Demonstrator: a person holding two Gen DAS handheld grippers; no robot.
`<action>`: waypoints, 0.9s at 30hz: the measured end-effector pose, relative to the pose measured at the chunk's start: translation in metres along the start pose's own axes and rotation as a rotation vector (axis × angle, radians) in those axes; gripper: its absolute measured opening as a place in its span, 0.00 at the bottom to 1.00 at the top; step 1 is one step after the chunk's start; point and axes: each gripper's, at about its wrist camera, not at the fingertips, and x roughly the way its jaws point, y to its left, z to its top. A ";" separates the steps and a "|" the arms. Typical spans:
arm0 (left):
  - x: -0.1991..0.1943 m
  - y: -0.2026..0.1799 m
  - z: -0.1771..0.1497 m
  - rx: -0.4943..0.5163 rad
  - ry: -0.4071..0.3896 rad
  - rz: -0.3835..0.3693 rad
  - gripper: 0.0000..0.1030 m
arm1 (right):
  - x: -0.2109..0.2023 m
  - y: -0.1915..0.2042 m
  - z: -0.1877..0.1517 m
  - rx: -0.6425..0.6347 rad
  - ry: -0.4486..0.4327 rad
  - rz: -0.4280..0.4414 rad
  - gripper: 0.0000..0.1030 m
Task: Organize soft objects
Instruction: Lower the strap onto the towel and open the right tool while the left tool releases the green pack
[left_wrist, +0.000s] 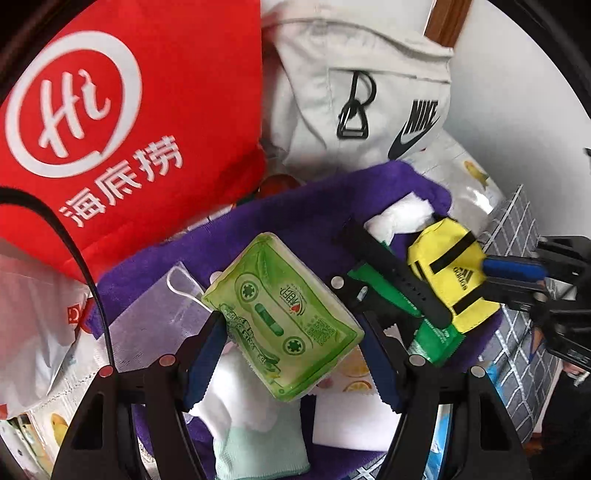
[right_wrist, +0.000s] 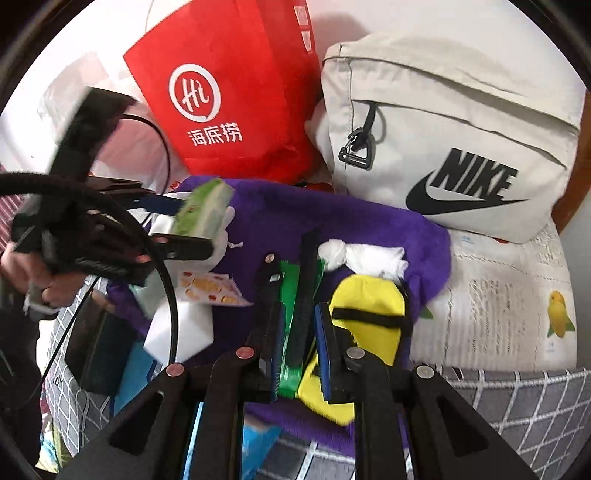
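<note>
Presently: my left gripper (left_wrist: 291, 332) clamped on green tissue pack (left_wrist: 284, 317), lifted, long axis slanting across my fingers. Right gripper (right_wrist: 299, 354), nearly closed, straddles black strap (right_wrist: 306, 295); yellow pouch (right_wrist: 369, 314) just right, on purple towel (right_wrist: 369, 229).

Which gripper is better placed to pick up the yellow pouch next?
Right. The right gripper already reaches the yellow pouch, though it holds a black strap; the left gripper holds the green tissue pack.

Left tongs (left_wrist: 291, 332) spread wide; right tongs (right_wrist: 299, 354) nearly closed.
</note>
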 end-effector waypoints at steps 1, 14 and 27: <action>0.004 0.000 0.000 0.002 0.010 0.004 0.68 | -0.003 -0.001 -0.001 0.000 0.000 -0.001 0.17; 0.023 -0.010 0.003 -0.020 0.089 0.045 0.81 | -0.032 0.002 -0.025 0.016 -0.013 -0.004 0.34; -0.080 -0.011 -0.045 -0.073 -0.073 0.175 1.00 | -0.095 0.027 -0.046 0.031 -0.120 -0.076 0.77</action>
